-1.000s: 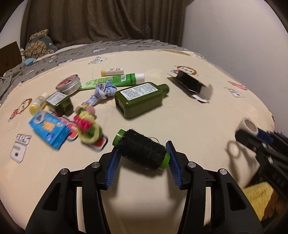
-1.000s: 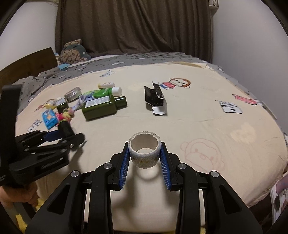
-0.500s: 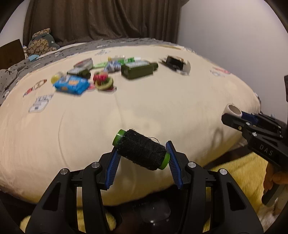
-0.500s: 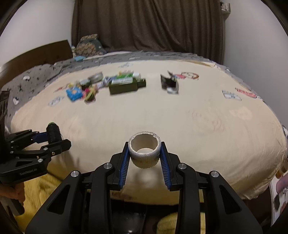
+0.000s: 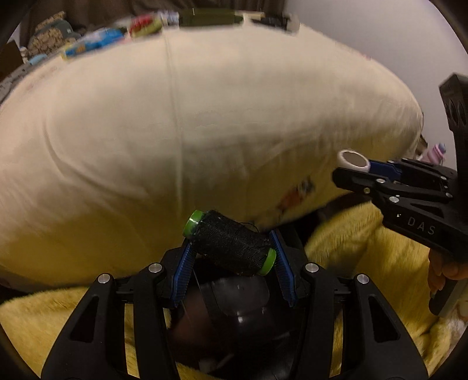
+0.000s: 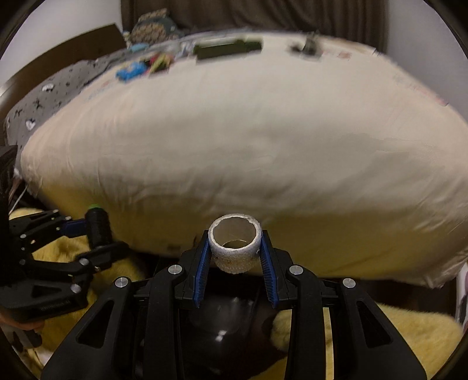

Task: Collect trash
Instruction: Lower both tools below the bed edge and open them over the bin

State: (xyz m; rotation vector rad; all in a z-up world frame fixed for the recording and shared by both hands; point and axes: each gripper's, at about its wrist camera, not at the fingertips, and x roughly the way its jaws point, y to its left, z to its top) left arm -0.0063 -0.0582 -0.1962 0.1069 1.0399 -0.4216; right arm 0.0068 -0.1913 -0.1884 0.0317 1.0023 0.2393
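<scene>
Left claw (image 5: 231, 248) is gripping the thread spool (image 5: 231, 247), right claw (image 6: 235, 248) is clamping the tape roll (image 6: 235, 247), both hovering over the dark bin (image 6: 222, 327) for dropping.

At the top edge of the left wrist frame, the row of small colourful items (image 5: 140, 26) on the cream bed (image 5: 204, 117) is smeared by motion blur; none can be identified. In the right wrist view the dark green flat bottle (image 6: 228, 48) near the top centre is blurred, its label unreadable. The glossy black rounded container (image 5: 239, 309) at the bottom centre is mostly hidden behind the black claw arms, so its shape cannot be told. The hand (image 5: 441, 269) at the right edge shows only fingertips.
</scene>
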